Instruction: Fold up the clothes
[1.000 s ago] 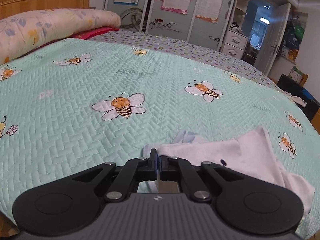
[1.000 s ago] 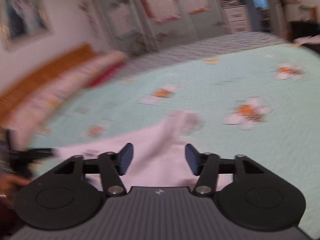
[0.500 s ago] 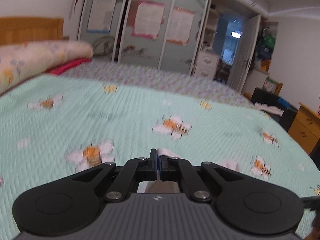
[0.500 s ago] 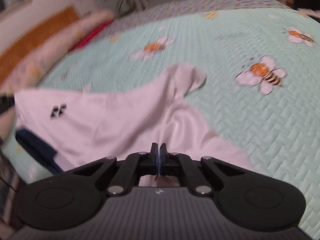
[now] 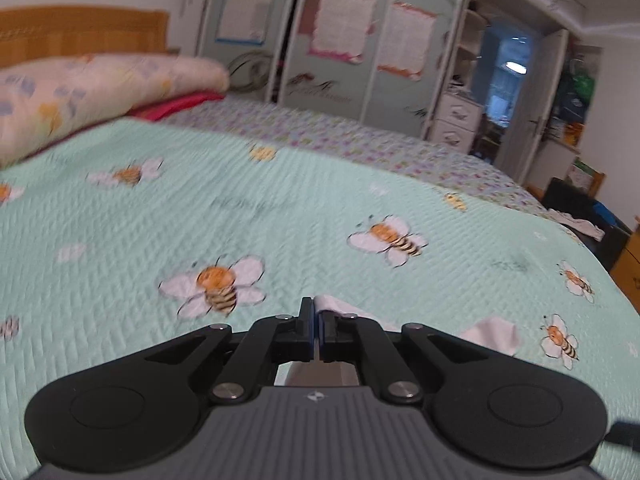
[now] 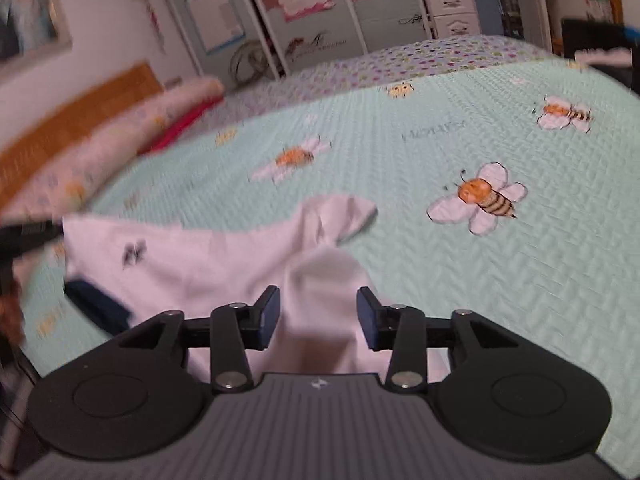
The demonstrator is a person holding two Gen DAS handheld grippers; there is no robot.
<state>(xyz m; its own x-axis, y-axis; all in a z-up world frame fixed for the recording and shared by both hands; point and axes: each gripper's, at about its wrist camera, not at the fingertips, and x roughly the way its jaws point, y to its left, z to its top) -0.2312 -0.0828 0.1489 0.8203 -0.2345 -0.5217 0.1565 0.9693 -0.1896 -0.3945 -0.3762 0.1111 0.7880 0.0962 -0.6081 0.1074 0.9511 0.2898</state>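
One white shirt [image 6: 224, 268], two grippers. Left gripper [image 5: 319, 330] pinches its edge; right gripper [image 6: 318, 312] jaws wide over it. Shirt's lower part hidden, frame blurred.

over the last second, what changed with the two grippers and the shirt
The right gripper was open, shut on the white shirt half a second ago, and has opened again, letting it go. The left gripper stayed shut on the shirt's edge. The shirt still lies on the bee quilt.

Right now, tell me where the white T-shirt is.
The white T-shirt lies on the bee-print bedspread, spread leftward from between the open right gripper; the left gripper pinches one edge.
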